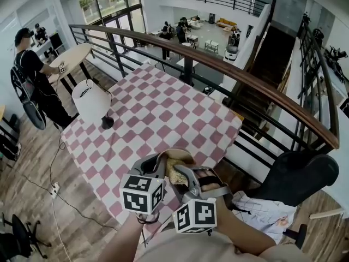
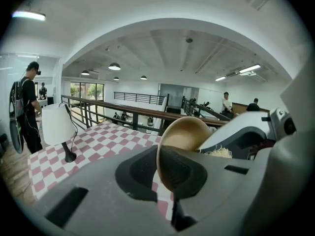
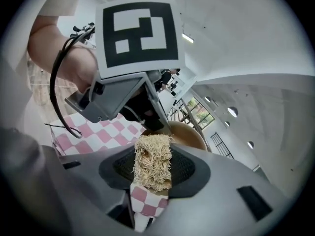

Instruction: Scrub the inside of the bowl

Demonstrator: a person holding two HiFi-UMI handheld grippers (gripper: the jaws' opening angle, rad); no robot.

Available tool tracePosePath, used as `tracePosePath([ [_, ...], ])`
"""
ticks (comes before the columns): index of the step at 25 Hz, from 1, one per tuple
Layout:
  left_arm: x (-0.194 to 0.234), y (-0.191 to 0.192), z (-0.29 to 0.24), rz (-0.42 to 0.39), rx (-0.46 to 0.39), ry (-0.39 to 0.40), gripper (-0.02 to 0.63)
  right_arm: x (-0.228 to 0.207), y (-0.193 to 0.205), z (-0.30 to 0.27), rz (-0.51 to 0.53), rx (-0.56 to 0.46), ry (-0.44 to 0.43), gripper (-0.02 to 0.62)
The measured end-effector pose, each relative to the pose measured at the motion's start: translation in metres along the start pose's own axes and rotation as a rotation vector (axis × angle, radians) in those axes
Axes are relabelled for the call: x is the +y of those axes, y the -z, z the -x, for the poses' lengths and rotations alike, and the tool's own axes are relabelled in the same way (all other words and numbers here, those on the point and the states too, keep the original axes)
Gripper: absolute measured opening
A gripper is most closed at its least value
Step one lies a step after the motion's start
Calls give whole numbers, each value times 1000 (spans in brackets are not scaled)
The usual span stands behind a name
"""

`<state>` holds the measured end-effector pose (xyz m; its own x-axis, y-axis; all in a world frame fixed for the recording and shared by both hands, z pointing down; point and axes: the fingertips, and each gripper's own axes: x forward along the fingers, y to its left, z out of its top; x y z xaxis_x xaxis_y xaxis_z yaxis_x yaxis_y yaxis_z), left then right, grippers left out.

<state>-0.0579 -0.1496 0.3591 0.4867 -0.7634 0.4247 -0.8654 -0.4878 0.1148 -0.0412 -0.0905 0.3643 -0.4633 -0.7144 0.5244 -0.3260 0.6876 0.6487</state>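
Note:
A tan wooden bowl hangs tilted on its side above the near edge of the checked table. My left gripper is shut on its rim; in the left gripper view the rim is pinched edge-on between the pads and the bowl opens to the right. My right gripper is shut on a straw-coloured fibrous scrubber and holds it at the bowl's mouth. The scrubber shows beside the bowl, under the right gripper's grey body. Whether scrubber and bowl touch, I cannot tell.
A pink-and-white checked table carries a white lamp at its left. Behind it runs a wood-topped railing over a drop. A black chair stands at the right. At far left a person stands by a round table.

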Motion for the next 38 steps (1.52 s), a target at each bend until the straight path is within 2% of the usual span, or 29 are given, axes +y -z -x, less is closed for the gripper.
tracePosePath([
  [3,1,3,1,-49,8,-21,21,-1,-1,-4,23,-1,4,150],
  [8,-2,1,5,-32,18,-4,23,-9,-4,-2,46,-17,43,150],
  [13,-4,5,0,-123,69,-17,23,-22,-3,-2,43,-22,94,150],
  [19,-10,5,-1,-75,52,21,23,-39,2,12,-20,-28,136,150],
  [24,-18,0,-4,-58,30,44,25,-38,17,18,-59,10,119,150],
  [28,-23,-2,-9,-58,20,49,28,-29,31,19,-47,60,100,150],
  [31,-24,2,-14,-62,26,49,28,-16,37,16,-58,78,46,150],
  [35,-24,9,-20,-65,40,49,22,-8,25,19,-183,-28,-64,151],
  [38,-22,18,-20,-75,66,64,20,-28,11,36,-232,-130,-33,152],
])
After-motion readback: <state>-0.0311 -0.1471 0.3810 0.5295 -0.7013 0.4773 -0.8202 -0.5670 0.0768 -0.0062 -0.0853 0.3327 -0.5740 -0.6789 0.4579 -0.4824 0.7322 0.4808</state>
